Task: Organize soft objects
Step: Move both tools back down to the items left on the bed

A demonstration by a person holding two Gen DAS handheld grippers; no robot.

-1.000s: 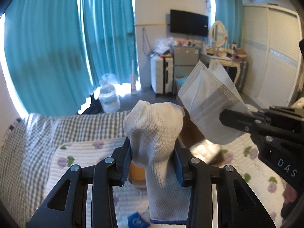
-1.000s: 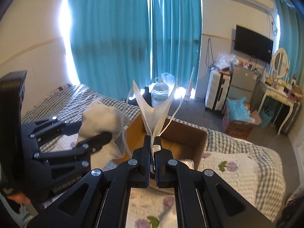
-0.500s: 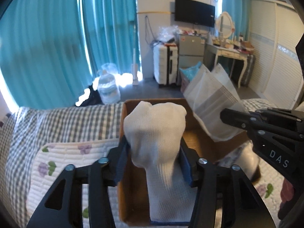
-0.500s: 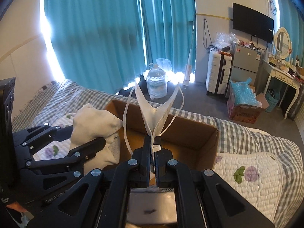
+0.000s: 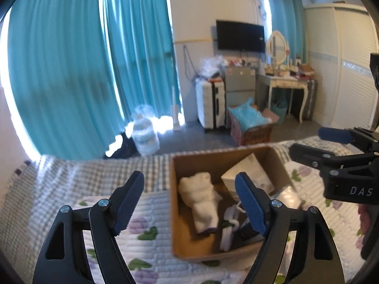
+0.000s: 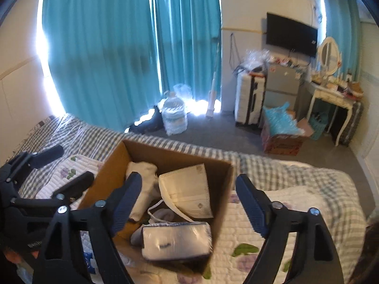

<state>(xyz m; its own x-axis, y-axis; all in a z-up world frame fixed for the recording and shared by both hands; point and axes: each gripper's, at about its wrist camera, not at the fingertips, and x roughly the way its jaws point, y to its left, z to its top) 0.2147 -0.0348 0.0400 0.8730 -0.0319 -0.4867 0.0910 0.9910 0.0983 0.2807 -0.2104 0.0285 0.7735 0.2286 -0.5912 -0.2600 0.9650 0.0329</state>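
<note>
Above the cardboard box (image 5: 227, 213) on the bed (image 5: 71, 189), both tools are held released and empty.
White glove (image 5: 201, 201) and face mask (image 6: 187, 194) lie inside the box; left tool (image 5: 189, 201) and right tool (image 6: 189, 196) are best withdrawn straight upward, so nothing is snagged.

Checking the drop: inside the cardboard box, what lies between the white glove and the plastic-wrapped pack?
In the right wrist view, the face mask and its loose ear loop lie between the white glove and the plastic-wrapped pack.

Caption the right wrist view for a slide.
Open right tool above a cardboard box holding a mask, glove and wrapped pack.
</note>
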